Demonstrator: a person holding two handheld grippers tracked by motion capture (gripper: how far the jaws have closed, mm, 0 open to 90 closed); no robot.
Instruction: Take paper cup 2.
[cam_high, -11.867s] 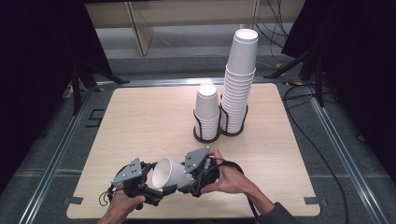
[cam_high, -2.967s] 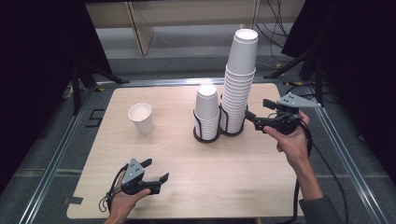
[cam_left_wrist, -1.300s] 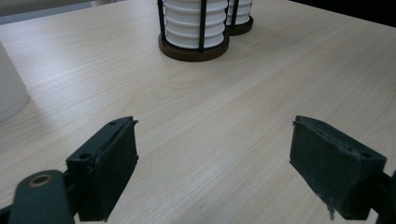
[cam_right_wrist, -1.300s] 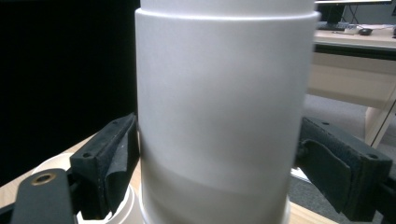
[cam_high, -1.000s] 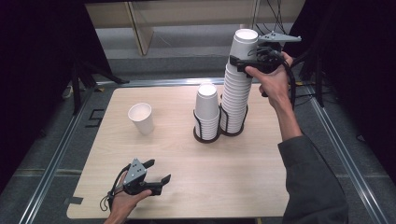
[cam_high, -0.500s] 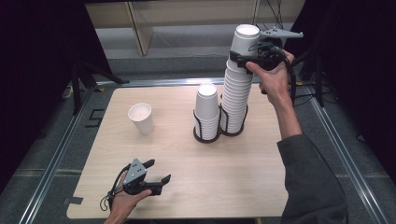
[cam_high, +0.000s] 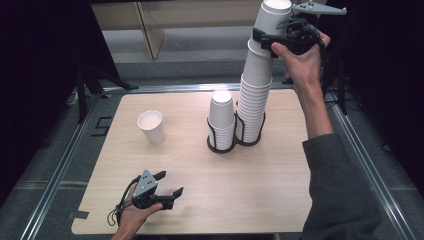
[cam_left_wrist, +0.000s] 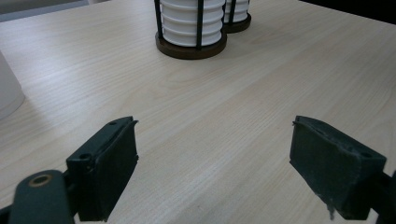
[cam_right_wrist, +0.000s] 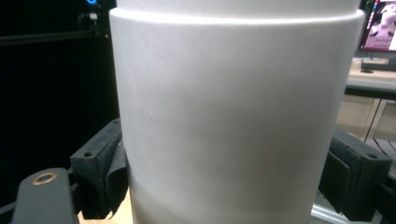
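1. At top of tall cup stack (cam_high: 256, 90): right gripper (cam_high: 274, 36) clamped on top cup (cam_high: 271, 20), one jaw on each side of cup wall; in right gripper view, pads pressed against white cup (cam_right_wrist: 233, 116) left and right.
2. Top cup raised partway out of stack, upright, lower part seated in the cups beneath.
3. Tall stack standing in black wire holder (cam_high: 250, 135), on far right part of wooden table (cam_high: 240, 190).
4. Just left of tall stack, touching holders: short cup stack (cam_high: 221, 117) in second black wire holder (cam_high: 220, 145); base of it also in left gripper view (cam_left_wrist: 190, 42).
5. Well left of tall stack: single white cup (cam_high: 151, 126), upright, alone on table, mouth up.
6. Well in front of tall stack and to its left, near table's near edge: left gripper (cam_high: 167, 187) in hand (cam_high: 131, 217), resting low over table.
7. Left gripper jaws apart, nothing between; bare wood between pads in left gripper view (cam_left_wrist: 212, 163).
8. Right forearm and grey sleeve (cam_high: 335, 190) along right side of tall stack, up from bottom edge.
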